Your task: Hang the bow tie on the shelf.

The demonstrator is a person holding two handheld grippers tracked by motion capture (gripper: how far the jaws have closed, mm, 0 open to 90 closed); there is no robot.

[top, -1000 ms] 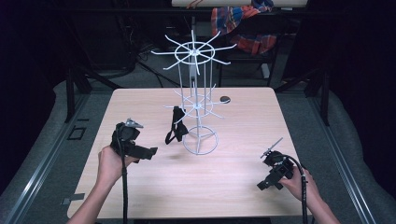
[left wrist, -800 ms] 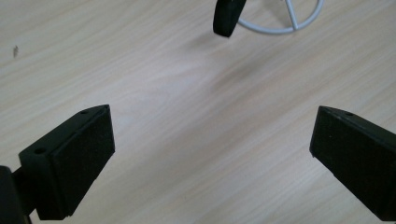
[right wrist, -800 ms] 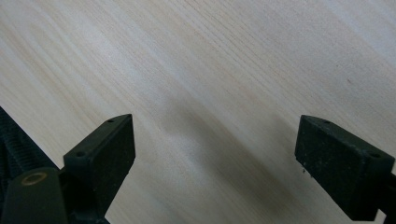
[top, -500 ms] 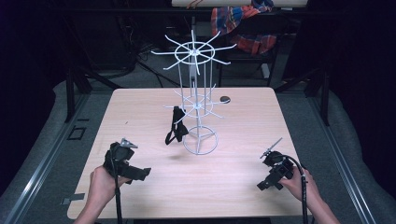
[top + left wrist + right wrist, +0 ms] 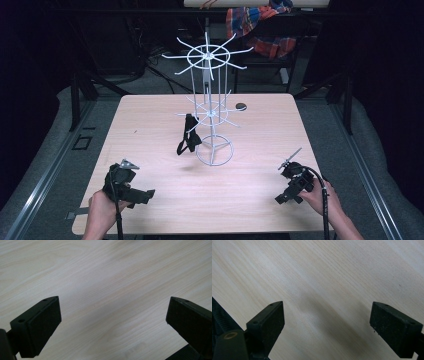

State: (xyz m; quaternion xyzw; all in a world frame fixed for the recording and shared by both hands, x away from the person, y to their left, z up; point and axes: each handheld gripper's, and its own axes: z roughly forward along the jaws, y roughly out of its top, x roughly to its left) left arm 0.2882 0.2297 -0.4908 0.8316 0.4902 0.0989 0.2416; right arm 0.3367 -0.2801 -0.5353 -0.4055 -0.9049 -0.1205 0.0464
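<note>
A white wire rack [image 5: 211,117] with two tiers of spokes stands on the wooden table [image 5: 150,125]. A black strap-like item [image 5: 188,134] hangs from a lower spoke on its left side. My left gripper [image 5: 145,195] rests near the table's front left corner, held by a hand, pointing right. In the left gripper view its jaws stand wide apart over bare wood, so the left gripper [image 5: 113,322] is open and empty. My right gripper [image 5: 281,199] lies near the front right corner. The right gripper [image 5: 327,325] is open too, with nothing between its pads.
A small dark round object [image 5: 241,106] lies on the table behind the rack. A plaid cloth [image 5: 260,25] hangs beyond the far edge. Dark frame posts [image 5: 80,85] flank the table, and grey floor surrounds it.
My left gripper has drawn back from beside the hanging black item to the front left corner and dropped low. The right gripper has stayed put.
</note>
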